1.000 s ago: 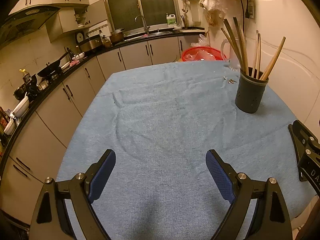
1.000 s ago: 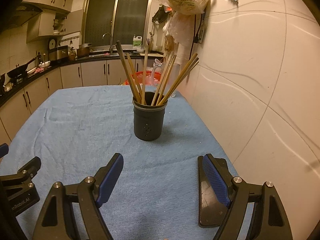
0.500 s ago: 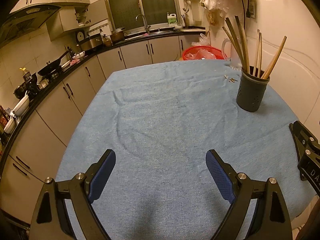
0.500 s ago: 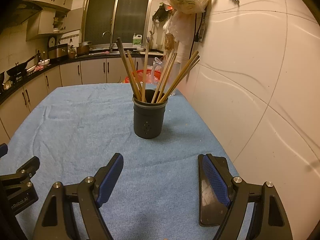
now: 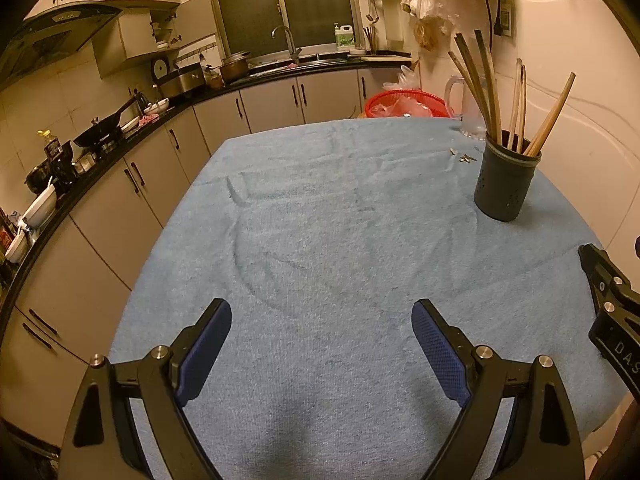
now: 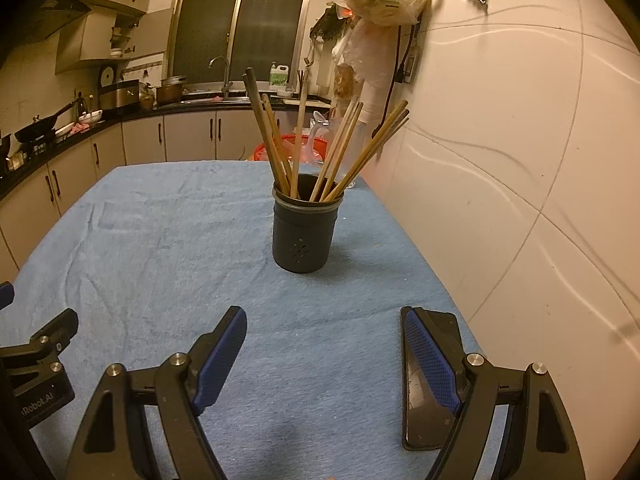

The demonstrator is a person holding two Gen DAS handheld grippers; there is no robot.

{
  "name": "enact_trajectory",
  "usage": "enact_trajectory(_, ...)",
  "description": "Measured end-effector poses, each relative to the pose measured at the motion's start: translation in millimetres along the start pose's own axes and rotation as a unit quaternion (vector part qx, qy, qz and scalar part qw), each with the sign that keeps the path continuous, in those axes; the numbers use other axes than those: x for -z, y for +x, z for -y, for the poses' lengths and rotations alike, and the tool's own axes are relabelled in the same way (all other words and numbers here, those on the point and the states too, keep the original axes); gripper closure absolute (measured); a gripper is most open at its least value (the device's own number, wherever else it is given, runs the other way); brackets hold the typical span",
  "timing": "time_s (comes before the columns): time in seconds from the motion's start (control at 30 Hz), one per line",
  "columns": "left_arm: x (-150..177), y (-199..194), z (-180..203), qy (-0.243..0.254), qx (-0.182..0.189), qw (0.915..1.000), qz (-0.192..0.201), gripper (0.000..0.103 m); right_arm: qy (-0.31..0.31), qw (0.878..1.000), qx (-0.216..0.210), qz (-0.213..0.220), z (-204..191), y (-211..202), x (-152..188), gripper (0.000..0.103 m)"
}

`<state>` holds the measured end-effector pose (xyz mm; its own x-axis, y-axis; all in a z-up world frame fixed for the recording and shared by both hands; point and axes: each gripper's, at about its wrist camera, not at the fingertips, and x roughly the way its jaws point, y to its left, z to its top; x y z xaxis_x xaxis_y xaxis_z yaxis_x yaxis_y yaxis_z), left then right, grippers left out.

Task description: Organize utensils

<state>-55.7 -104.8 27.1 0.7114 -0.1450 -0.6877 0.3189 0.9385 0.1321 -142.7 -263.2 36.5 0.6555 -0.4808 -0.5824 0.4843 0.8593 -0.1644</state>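
Nothing much had moved since the earlier frames: we held both grippers where they were, and the holder only drifted a touch in view. Our left gripper (image 5: 322, 330) stood wide open with nothing between its blue pads (image 5: 438, 356), just bare blue cloth (image 5: 320, 220) under it. Our right gripper (image 6: 324, 344) was open just as wide and empty too; a dark phone (image 6: 448, 328) lay flat on the cloth right under its right finger.

We saw the dark holder (image 6: 306, 232) upright near the wall, with about 8 wooden chopsticks (image 6: 336, 152) fanned out of it. No loose utensils showed on the cloth, so we judged the sorting done or nearly so, with only a few small scraps (image 5: 464, 157) left beside the holder.

From the right wrist view the holder sat dead ahead of our fingers, well apart, on their centre line. From the left wrist view it stood far off to the right.

If more handling was due, we judged a slow, straight approach best, closing on 1 stick low near the rim so the others would not tip the holder.
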Motion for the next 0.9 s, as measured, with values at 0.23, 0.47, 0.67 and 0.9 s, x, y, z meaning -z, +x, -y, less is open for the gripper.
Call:
enact_trajectory(0.23, 1.2, 1.2, -5.8, -0.007, 0.0, 1.0, -0.001, 0.011, -0.007, 1.0, -0.001, -0.003, -6.5, -0.3, 0.6, 0.019)
enact_trajectory(0.47, 2.8, 1.6, -11.1, -0.012, 0.002, 0.9999, -0.002, 0.011, -0.014, 1.0, -0.001, -0.003, -12.9, -1.2, 0.6, 0.019)
enact_trajectory(0.67, 5.0, 1.7, -15.6, -0.016, 0.004, 0.9999, -0.002, 0.011, -0.019, 1.0, -0.001, -0.002, -16.4, -1.8, 0.5, 0.019)
enact_trajectory(0.9, 5.2, 1.9, -19.1, -0.02, 0.004, 0.9998, -0.001, 0.011, -0.023, 1.0, -0.003, -0.003, -18.7, -2.0, 0.4, 0.019)
